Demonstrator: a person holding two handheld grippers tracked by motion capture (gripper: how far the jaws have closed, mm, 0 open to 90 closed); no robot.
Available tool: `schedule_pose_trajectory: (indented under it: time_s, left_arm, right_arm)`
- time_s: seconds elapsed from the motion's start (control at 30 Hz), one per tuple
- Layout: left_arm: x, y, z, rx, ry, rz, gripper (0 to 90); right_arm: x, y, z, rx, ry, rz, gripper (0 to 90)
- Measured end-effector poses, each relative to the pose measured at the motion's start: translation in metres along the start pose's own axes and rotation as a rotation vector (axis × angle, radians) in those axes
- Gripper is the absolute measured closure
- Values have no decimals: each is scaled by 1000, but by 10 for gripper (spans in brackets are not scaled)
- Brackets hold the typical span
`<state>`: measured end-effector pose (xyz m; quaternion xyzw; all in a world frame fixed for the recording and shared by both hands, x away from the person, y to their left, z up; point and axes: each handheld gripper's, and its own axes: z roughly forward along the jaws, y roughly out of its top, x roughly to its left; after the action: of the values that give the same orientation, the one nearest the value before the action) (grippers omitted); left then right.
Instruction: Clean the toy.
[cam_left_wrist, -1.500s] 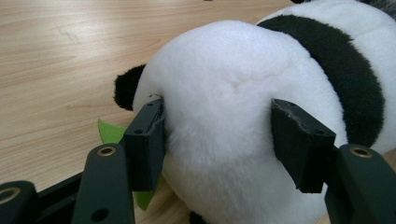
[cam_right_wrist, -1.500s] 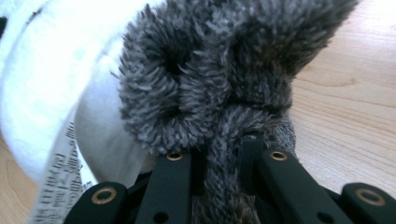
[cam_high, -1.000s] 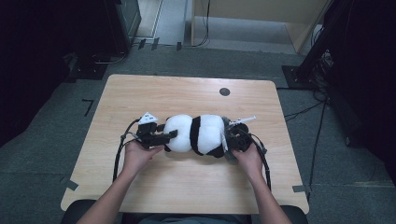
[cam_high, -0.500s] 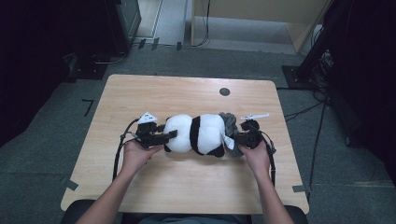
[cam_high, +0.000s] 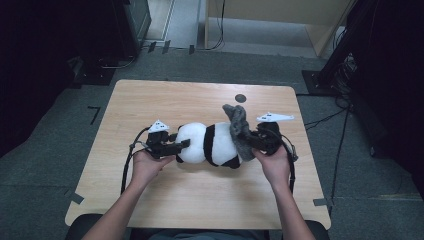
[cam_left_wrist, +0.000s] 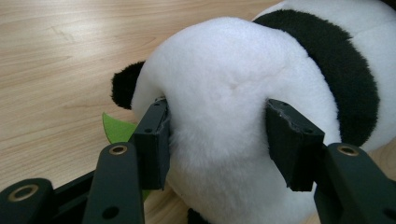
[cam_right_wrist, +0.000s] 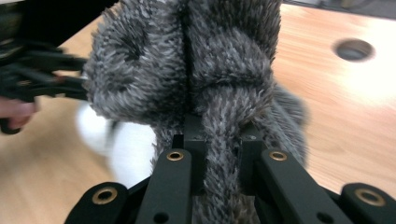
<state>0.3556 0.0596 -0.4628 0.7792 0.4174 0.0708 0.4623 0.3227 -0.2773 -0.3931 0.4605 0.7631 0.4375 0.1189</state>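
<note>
While the panda plush (cam_high: 207, 145) lies on its side across the middle of the wooden table (cam_high: 150, 100), a grey fuzzy cloth (cam_high: 239, 131) stands up from its right end, bunched and partly lifted off the toy's black-and-white body. From the right gripper view that cloth (cam_right_wrist: 196, 79) hangs as a thick, shaggy fold, and a strand of it is pinched tight between the two black jaws, which are drawn close together on it. The right gripper (cam_high: 257, 141) sits just beside the panda's right end, the person's right hand (cam_high: 272, 162) under it and a grey three-cornered plate on top. At the other end, the left gripper (cam_high: 177, 146) has its jaws set around the white rounded head of the panda (cam_left_wrist: 233, 107); both pads press into the fur from either side, and the jaws have just been closing on it. A black ear (cam_left_wrist: 125, 84) and a green leaf-shaped piece (cam_left_wrist: 116, 128) show beside that head, low against the tabletop. The left hand (cam_high: 147, 167) holds that gripper near the table's left half, its black cable looping toward the front edge. Farther back on the table is a small dark round hole (cam_high: 240, 98), well apart from the toy.
</note>
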Motion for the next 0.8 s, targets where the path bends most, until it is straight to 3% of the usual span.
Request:
schedule_pose_trajectory:
  time_s: [0.27, 0.43, 0.6, 0.8]
  left_arm:
    - [0, 0, 0, 5, 1, 2, 450]
    - [0, 1, 0, 3, -1, -2, 450]
    - [0, 1, 0, 5, 0, -2, 451]
    - [0, 1, 0, 7, 0, -7, 454]
  right_arm:
    - [51, 6, 23, 28, 97, -121, 808]
    - [73, -2, 40, 87, 147, -168, 808]
    - [90, -16, 70, 160, 196, -203, 809]
    - [114, -23, 95, 199, 238, -251, 809]
